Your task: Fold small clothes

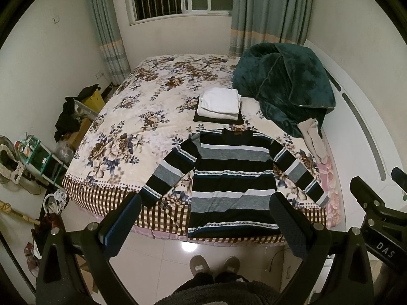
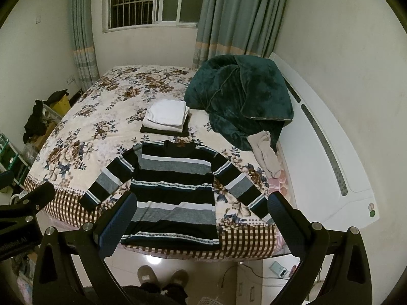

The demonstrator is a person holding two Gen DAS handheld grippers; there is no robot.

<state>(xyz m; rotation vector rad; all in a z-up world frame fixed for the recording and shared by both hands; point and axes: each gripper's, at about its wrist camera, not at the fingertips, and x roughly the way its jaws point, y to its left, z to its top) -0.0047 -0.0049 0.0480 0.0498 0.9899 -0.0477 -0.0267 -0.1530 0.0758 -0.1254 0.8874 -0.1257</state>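
Left wrist shows our sweater (image 1: 231,185) flat at the bed's (image 1: 142,106) six o'clock edge. Both grippers (image 1: 204,218) (image 2: 201,216) hover above it with jaws spread, empty. Soft, limp knit, we judge; pinch each cuff.

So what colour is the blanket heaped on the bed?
Dark teal green blanket, clearest in the right wrist view.

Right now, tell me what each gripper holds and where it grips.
Nothing is held. The left gripper and right gripper hover open above the striped sweater, which lies flat on the bed.
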